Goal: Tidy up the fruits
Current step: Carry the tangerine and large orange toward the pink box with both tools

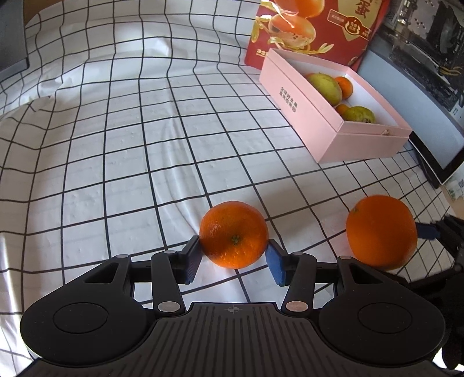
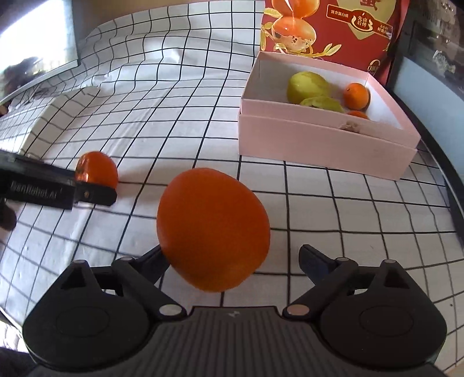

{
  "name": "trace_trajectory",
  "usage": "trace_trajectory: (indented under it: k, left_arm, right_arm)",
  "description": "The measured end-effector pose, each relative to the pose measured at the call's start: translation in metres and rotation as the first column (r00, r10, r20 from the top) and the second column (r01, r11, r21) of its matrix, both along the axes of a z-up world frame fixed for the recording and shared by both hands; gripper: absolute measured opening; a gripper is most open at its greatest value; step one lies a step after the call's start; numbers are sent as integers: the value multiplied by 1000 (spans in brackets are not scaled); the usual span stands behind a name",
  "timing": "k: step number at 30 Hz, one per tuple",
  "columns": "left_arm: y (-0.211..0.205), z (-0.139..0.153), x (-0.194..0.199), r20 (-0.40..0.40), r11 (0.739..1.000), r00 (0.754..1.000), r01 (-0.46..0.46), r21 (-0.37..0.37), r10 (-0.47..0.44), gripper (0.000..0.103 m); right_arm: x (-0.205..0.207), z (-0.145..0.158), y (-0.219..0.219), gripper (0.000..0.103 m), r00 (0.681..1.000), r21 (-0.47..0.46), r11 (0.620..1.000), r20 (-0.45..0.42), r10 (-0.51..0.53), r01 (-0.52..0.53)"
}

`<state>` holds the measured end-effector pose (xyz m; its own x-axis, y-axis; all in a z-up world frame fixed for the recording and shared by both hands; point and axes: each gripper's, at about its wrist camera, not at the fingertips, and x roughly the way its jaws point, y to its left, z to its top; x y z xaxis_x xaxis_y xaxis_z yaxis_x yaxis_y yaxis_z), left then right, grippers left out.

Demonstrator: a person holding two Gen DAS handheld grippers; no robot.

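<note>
A small orange point(image 1: 233, 235) with its stem end facing me sits on the checked cloth between the fingers of my left gripper point(image 1: 233, 246). Both pads touch its sides, so the gripper is shut on it. A larger orange point(image 2: 213, 229) lies between the fingers of my right gripper point(image 2: 230, 250), which is open. The left finger touches this orange and the right finger point(image 2: 311, 258) stands clear of it. Each wrist view shows the other hand's fruit: the larger orange point(image 1: 381, 232) at the right, the small orange point(image 2: 98, 171) at the left.
A pink open box point(image 1: 304, 116) point(image 2: 319, 145) holds two green fruits and two small oranges. Behind it stands a red printed carton point(image 1: 313, 26). A dark screen point(image 1: 429, 136) runs along the table's right edge. White checked cloth point(image 1: 130, 150) stretches to the left.
</note>
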<state>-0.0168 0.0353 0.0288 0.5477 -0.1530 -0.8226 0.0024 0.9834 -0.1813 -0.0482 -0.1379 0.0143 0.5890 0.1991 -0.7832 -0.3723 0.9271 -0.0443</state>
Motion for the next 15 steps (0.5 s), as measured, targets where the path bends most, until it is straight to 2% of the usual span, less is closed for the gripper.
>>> trace_trajectory:
  k: [3,6,9,15]
  left_arm:
    - [0,1,0,-4,1000,1000,-15,-4,15,53]
    - [-4,1,-2,-8,1000,1000,-21,12,21,53]
    - [-4,1,-2,-9,1000,1000,-19,20,20,53]
    - [-2,1,-2,-6,1000,1000,-19,16,19,53]
  right_arm:
    - [-8,2,0,95,1000,-29,1000,17,2,-2]
    - [-11,4,-1,95,1000,-15,1000,27,-8,8]
    - [-8,6,3,95,1000,6,1000,26,-8,8]
    - [2,1,18,95,998,-15,1000,54,17,-16]
